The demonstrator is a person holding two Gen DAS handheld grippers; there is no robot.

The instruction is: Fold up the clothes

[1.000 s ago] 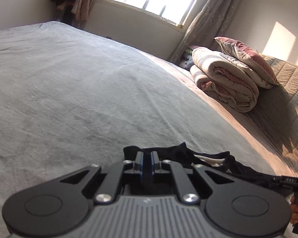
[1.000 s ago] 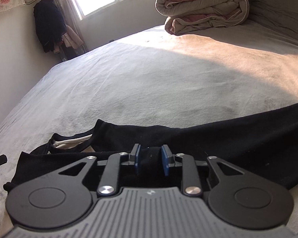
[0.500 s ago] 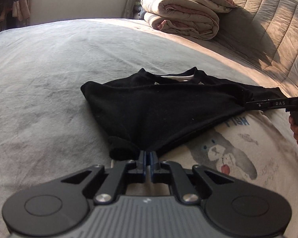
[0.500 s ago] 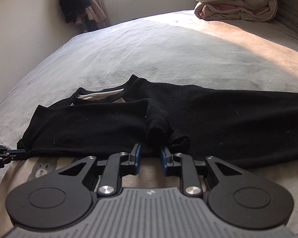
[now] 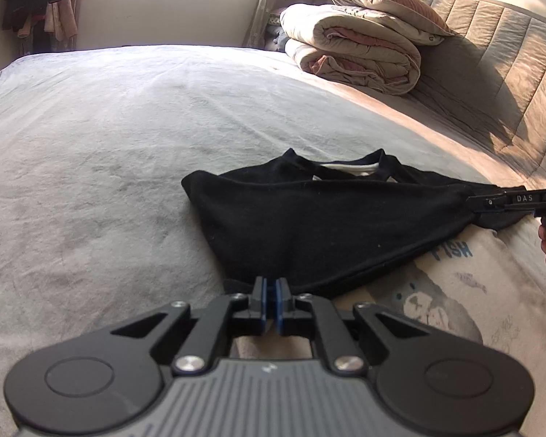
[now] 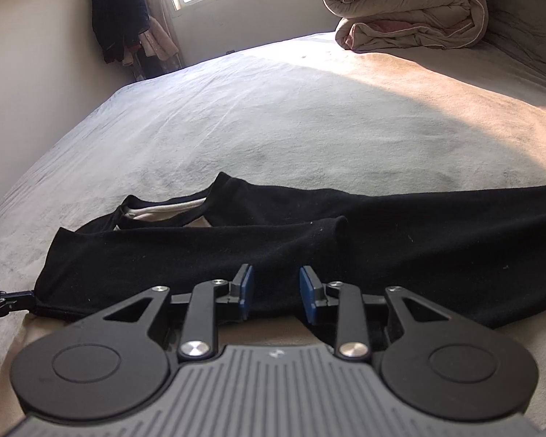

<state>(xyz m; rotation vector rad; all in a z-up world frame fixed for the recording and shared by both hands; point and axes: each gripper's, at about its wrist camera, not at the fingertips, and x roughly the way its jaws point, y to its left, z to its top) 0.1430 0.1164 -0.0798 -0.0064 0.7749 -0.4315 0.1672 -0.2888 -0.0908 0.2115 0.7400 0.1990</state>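
Observation:
A black-sleeved top (image 5: 327,218) with a cream front and a printed bear (image 5: 429,306) lies on the bed. One black sleeve is folded across the body. My left gripper (image 5: 272,304) is shut on the sleeve's near edge. My right gripper (image 6: 276,295) stands open just above the sleeve's cuff end (image 6: 331,240); its side shows at the right of the left wrist view (image 5: 506,200). The other sleeve (image 6: 455,225) stretches out to the right. The neckline (image 6: 163,213) lies at the far side.
The grey bedsheet (image 5: 109,138) spreads wide beyond the top. A rolled duvet (image 5: 353,51) and a pillow (image 5: 378,0) sit by the padded headboard (image 5: 498,65). Clothes hang in the far corner (image 6: 123,18) beside the window.
Both grippers carried the sleeve over the body and laid it down flat. The right gripper has opened and let go of the cuff; the left stays shut.

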